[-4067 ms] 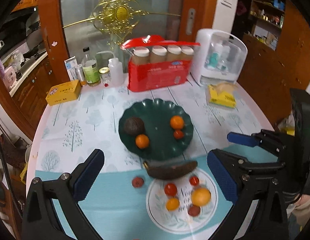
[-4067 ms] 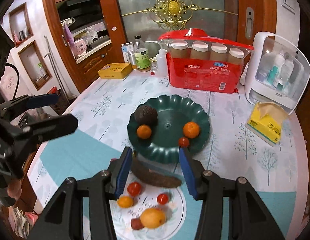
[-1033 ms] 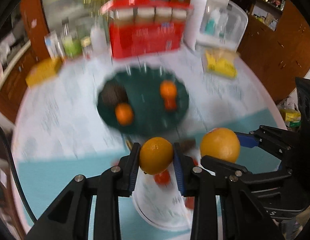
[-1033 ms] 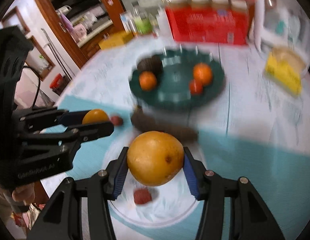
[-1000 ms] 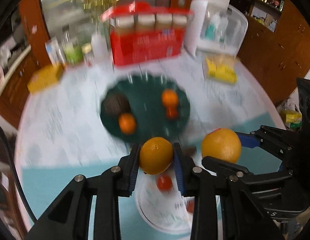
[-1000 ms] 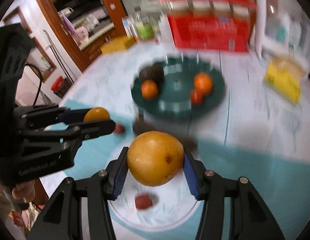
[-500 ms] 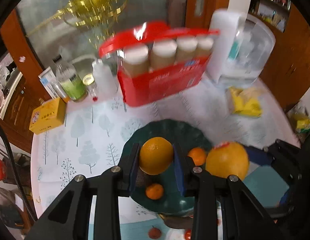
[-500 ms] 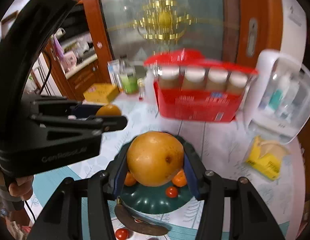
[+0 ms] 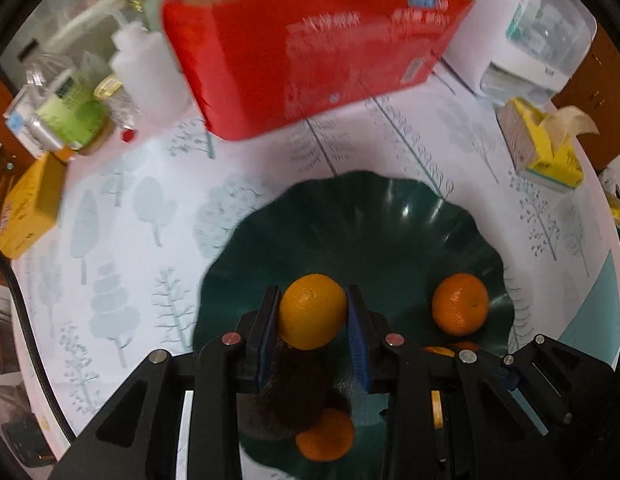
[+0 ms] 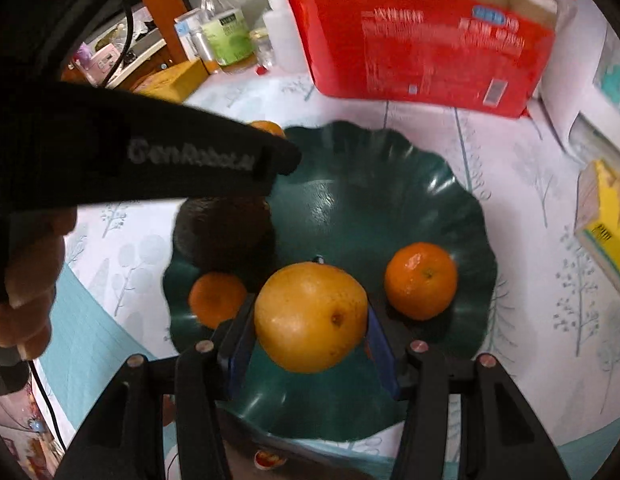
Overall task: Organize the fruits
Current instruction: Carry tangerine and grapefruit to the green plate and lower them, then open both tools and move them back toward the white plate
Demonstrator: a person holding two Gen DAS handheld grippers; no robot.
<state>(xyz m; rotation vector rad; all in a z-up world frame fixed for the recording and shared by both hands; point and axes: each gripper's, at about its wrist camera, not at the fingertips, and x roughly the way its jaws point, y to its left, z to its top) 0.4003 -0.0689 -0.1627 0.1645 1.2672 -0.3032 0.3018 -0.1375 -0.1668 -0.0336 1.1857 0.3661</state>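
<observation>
- Gripping an orange (image 9: 312,316), the left gripper (image 9: 313,322) hangs over the green plate (image 9: 374,224).
- Right gripper (image 10: 310,320) clamps a large yellow fruit (image 10: 311,317) above the same plate.

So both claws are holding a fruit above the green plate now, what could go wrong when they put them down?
The two claws are very close: the left claw with the small orange crosses just above the dark avocado, so they could bump. The green plate already holds the avocado and two mandarins; the big yellow fruit in the right claw could roll and knock one off.
</observation>
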